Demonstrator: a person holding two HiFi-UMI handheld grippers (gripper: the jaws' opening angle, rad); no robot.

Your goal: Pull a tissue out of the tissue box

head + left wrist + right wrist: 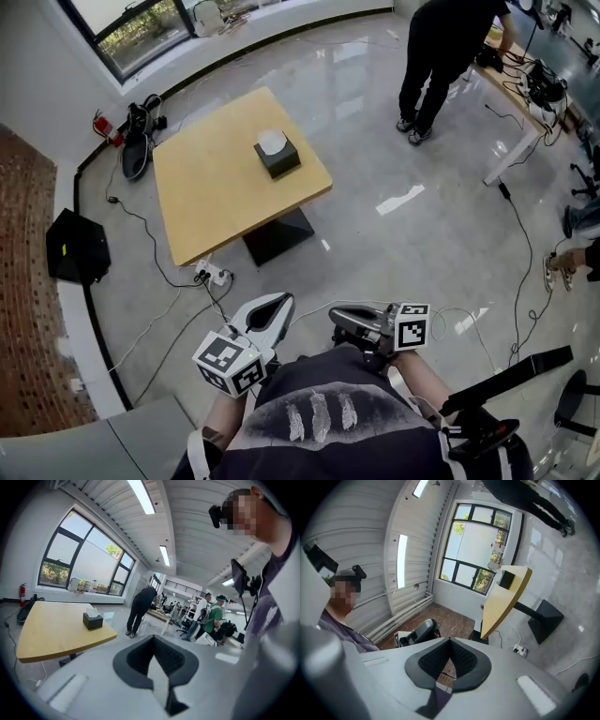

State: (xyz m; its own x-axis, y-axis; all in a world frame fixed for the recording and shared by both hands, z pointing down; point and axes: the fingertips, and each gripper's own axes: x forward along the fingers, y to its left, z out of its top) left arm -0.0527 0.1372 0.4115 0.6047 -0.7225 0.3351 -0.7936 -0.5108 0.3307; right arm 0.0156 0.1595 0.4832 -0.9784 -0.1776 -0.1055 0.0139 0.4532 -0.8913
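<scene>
Tissue box lies well apart at 12 o'clock from left gripper, 11 o'clock from right gripper; both jaw pairs together, empty.

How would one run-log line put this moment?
left gripper: shut, empty | right gripper: shut, empty | tissue box: on table, out of reach, tissue not pulled

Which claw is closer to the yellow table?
The left claw: its tip is nearer the table corner; the right claw sits farther away.
</scene>
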